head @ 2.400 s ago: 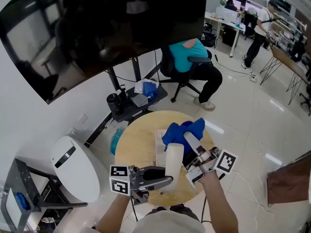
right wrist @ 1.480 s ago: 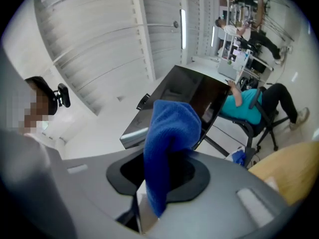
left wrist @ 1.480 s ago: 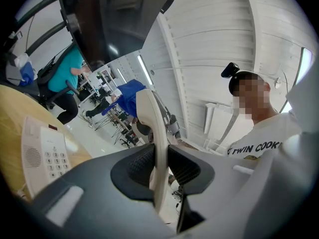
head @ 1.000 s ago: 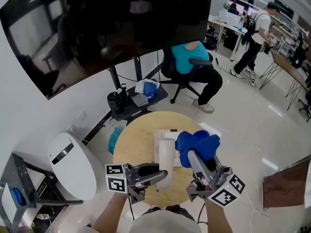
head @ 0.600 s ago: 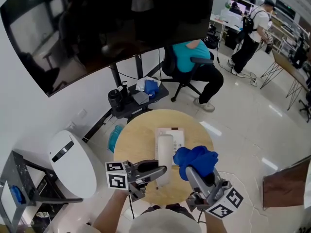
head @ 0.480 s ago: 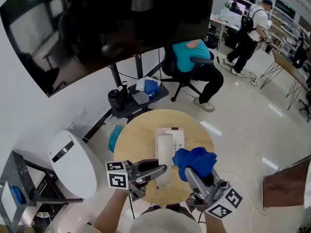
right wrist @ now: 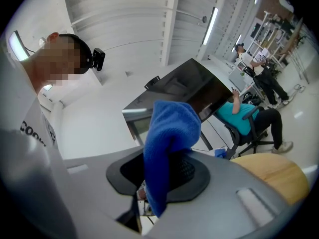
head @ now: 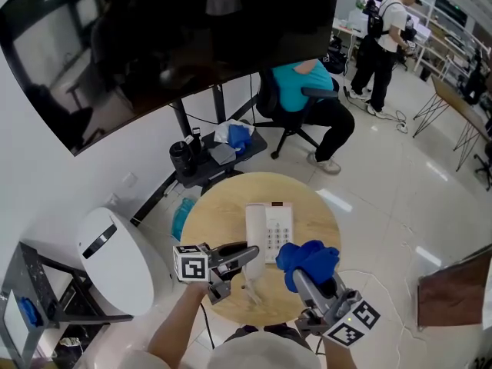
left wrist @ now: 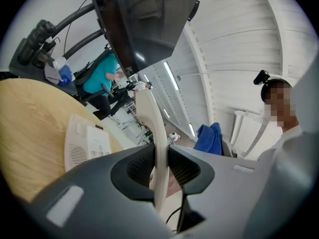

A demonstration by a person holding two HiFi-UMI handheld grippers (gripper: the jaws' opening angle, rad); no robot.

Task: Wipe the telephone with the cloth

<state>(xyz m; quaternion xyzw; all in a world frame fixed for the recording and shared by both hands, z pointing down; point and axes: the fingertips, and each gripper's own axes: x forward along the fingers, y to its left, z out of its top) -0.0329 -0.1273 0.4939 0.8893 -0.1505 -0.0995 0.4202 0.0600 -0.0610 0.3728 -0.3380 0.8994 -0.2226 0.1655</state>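
The white telephone base [head: 278,233] lies in the middle of the round wooden table [head: 215,221]; its keypad and speaker grille [left wrist: 82,146] also show in the left gripper view. My left gripper [head: 247,254] is at the table's near left, pointing level, shut on the thin white handset [left wrist: 158,148], which juts out past the jaws beside the base. The right gripper [head: 307,281] hovers at the near right edge, shut on a bunched blue cloth [head: 307,258] that spills over its jaws [right wrist: 169,133]. The cloth sits beside the telephone, apart from it.
A white rounded appliance [head: 115,260] stands on the floor to the left. A large dark screen [head: 177,37] hangs above, with a cluttered stand base [head: 207,156] behind the table. A person in teal sits on a chair [head: 307,98]; another stands far right [head: 384,29].
Both grippers have sunk toward the table's near edge. The handset came down and left, uncovering the base, and the cloth drew back from over the telephone. The far person walked off.
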